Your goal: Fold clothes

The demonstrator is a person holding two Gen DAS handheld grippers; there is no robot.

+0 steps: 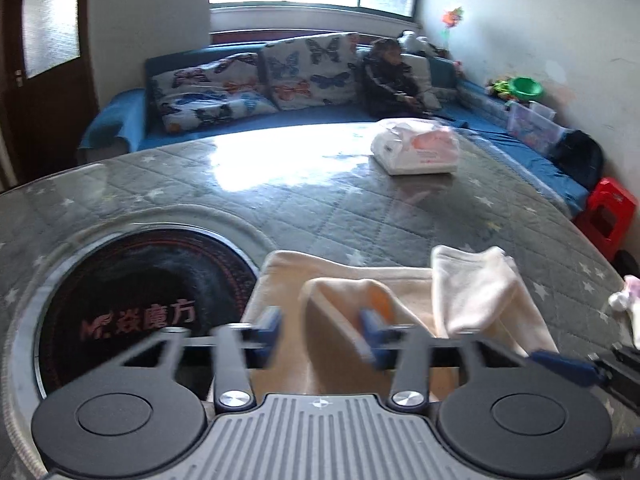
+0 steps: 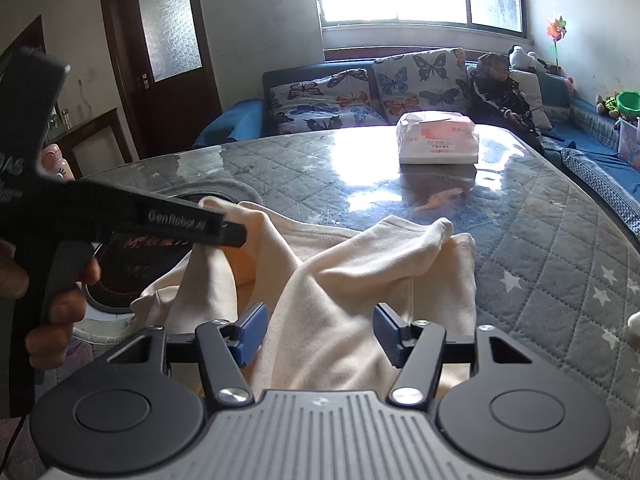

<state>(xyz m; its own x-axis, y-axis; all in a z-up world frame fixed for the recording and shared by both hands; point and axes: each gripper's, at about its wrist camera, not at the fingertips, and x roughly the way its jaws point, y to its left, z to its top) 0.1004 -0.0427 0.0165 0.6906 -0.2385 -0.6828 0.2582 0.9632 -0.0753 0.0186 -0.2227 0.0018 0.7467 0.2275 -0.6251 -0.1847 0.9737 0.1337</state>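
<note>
Cream garment (image 2: 352,280) is seen spread on the desk (image 2: 540,248), rumpled, with one fold raised into a ridge toward the far side. The desk is covered with a grey quilted star-print cloth under a glossy sheet, and a round black cooktop (image 1: 132,312) with red lettering is set into it, just beside the garment's left edge.

The right hand-held gripper (image 2: 320,332) is held with its blue pads wide apart, the cloth lying between them but not pinched, as far as can be told. The left hand-held gripper (image 1: 320,332) is blurred in its own view; its pads are spread too, with a lifted flap of the garment seen between them. In the right wrist view the left one (image 2: 236,236) is seen from the side, gripped by a hand (image 2: 52,304), its tip touching a raised bit of the fabric; whether anything is clamped there can't be told.

A white and pink tissue pack (image 2: 438,140) is sitting farther back on the desk, well apart from the garment. A blue sofa (image 2: 232,120) with butterfly cushions (image 2: 320,100) is behind, with a person seated on it.
</note>
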